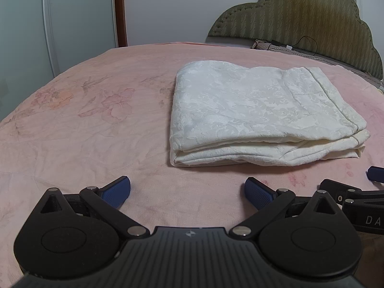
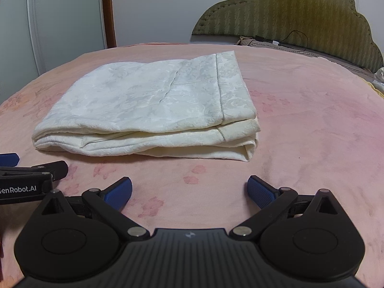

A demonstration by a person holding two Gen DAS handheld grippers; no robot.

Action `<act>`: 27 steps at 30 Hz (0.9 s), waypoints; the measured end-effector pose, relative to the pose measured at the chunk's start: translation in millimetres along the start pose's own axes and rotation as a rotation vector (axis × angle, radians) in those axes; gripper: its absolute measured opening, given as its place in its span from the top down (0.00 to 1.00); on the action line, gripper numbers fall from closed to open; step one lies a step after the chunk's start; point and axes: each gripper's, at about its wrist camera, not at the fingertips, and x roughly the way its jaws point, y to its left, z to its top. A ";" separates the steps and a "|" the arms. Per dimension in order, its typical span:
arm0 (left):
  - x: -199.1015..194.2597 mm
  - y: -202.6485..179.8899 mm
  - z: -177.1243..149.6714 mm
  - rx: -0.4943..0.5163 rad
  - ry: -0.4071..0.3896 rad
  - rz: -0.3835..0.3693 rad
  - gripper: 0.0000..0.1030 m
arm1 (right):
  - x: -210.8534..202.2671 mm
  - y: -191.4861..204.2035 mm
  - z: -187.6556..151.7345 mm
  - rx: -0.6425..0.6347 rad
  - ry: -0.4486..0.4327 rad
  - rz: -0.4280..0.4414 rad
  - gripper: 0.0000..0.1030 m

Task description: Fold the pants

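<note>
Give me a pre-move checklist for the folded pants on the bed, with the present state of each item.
1. Left gripper open and holding nothing: ok.
2. Right gripper open and holding nothing: ok.
3. Both grippers clear of the pants, pink sheet showing between the fingertips and the near edge: ok.
4. Pants folded into a stacked bundle, lying flat: ok.
5. Layer edges aligned: not ok; at the near right corner the lower layers stick out past the top layer.
6. Far edge of the bundle tidy: cannot tell, it is hidden behind the top layer.
</note>
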 end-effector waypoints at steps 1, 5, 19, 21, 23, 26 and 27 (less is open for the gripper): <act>-0.1 0.0 -0.1 0.000 0.000 0.000 0.00 | -0.2 -0.1 -0.1 0.001 -0.001 -0.001 0.00; 0.0 -0.1 0.0 0.001 0.000 0.001 0.00 | -1.1 -3.3 -0.2 0.024 -0.005 -0.027 0.00; 0.4 0.6 0.0 0.001 0.001 0.002 0.00 | 0.4 -4.8 0.7 0.022 -0.002 -0.027 0.00; 0.4 0.8 0.0 0.002 0.001 0.002 0.00 | 0.5 -5.0 0.7 0.023 -0.002 -0.027 0.00; 0.4 0.7 0.0 0.002 0.001 0.002 0.00 | 0.6 -5.2 0.8 0.023 -0.002 -0.027 0.00; 0.4 0.8 0.1 0.002 0.001 0.002 0.00 | 0.5 -5.2 0.8 0.022 -0.002 -0.027 0.00; 0.4 0.9 0.0 0.002 0.001 0.002 0.00 | 0.4 -5.0 0.8 0.022 -0.002 -0.027 0.00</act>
